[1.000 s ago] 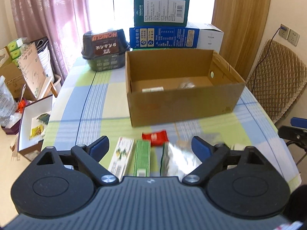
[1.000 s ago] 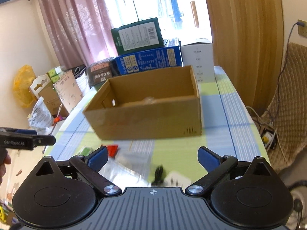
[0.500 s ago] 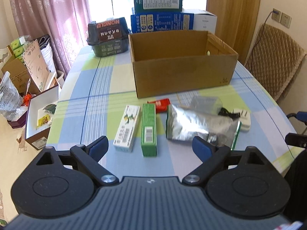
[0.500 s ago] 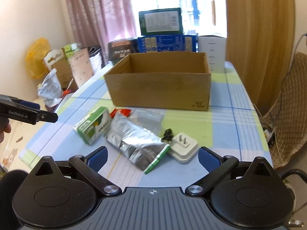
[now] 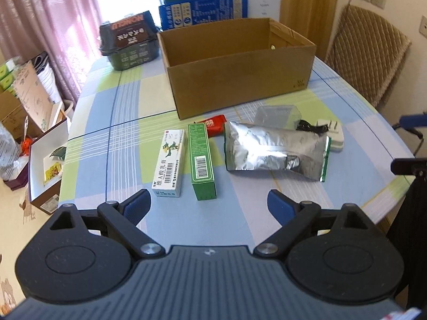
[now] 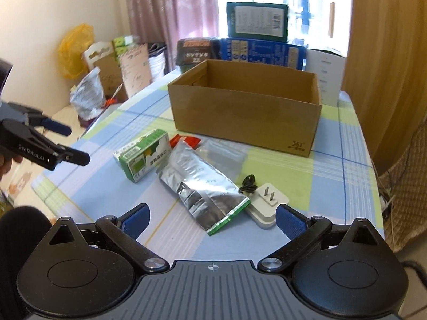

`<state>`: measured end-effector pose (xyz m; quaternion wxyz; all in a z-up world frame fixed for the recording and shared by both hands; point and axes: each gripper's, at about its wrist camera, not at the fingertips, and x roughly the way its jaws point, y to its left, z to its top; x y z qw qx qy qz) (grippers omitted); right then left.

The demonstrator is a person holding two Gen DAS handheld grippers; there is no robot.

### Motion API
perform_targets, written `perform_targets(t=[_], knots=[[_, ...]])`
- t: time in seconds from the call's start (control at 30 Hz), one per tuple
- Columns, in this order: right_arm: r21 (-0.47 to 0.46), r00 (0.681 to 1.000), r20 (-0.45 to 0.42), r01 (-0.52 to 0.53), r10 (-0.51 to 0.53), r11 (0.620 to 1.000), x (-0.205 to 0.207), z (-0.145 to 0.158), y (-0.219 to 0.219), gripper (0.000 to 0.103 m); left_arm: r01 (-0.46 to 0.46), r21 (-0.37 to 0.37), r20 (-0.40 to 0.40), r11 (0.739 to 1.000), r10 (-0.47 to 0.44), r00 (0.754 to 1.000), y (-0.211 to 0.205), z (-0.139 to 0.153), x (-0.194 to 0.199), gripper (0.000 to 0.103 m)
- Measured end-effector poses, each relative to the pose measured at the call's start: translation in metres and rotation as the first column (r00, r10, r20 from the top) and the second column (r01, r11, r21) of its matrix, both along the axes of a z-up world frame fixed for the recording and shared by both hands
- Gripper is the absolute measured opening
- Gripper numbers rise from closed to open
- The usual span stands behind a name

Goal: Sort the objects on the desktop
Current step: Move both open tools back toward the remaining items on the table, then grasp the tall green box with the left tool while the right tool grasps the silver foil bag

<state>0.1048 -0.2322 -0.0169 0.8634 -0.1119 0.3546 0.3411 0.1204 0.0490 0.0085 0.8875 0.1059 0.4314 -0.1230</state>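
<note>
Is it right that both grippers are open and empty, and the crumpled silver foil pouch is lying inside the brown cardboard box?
Not quite. The crumpled silver foil pouch lies on the checked tablecloth in front of the brown cardboard box, not inside it, as the left wrist view shows. The left gripper and right gripper are indeed open and empty.

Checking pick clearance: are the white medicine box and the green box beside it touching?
Apart. The left wrist view shows a strip of tablecloth running between the white medicine box and the green box along their whole length.
</note>
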Motion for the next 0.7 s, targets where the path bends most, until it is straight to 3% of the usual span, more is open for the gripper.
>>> perform_targets(t=[0.27,0.57,0.7], knots=[[-0.152,0.974,0.029,-0.216,0.223,0.964,0.025,-0.010,0.038,0.098,0.063,0.018,-0.045,0.998,-0.063,0.997,-0.002,-0.013,0.020,0.092],[-0.289,0.913,-0.097,-0.407,0.396,0.867,0.076,-0.044,0.095,0.098,0.140,0.047,-0.096,0.989,-0.135,0.986,-0.007,-0.030,0.056,0.090],[-0.346,0.886,-0.140,-0.463,0.443,0.816,0.092,-0.059,0.117,0.097,0.224,0.051,-0.133,0.973,-0.216,0.967,-0.010,-0.041,0.072,0.088]])
